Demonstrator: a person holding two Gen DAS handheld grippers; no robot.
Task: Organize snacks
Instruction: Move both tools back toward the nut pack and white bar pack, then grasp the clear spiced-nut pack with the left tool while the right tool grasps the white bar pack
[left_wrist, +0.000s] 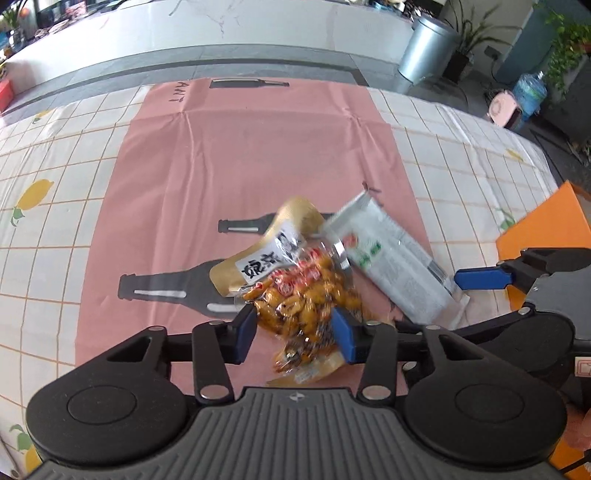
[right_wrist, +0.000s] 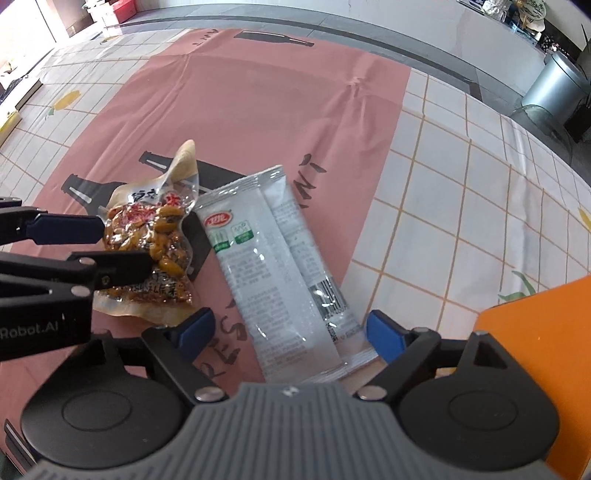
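A clear-and-tan bag of yellow snacks (left_wrist: 295, 288) lies on the pink cloth (left_wrist: 221, 166). My left gripper (left_wrist: 295, 334) has its blue pads pressed on the bag's near end from both sides. From the right wrist view the same bag (right_wrist: 155, 229) is pinched between the left gripper's (right_wrist: 125, 243) fingers. Beside it on the right lies a long white packet (right_wrist: 273, 258) with a red and green label. My right gripper (right_wrist: 290, 332) straddles the packet's near end, jaws wide, pads apart from it. In the left wrist view that white packet (left_wrist: 399, 266) touches the bag, and one blue finger (left_wrist: 480, 278) of the right gripper shows beside it.
An orange box (right_wrist: 535, 332) stands at the right, close to the right gripper, also the orange box (left_wrist: 546, 229) in the left view. A checked lemon-print tablecloth (right_wrist: 461, 184) lies under the pink cloth. Beyond the table edge stand a metal bin (left_wrist: 428, 48) and plants.
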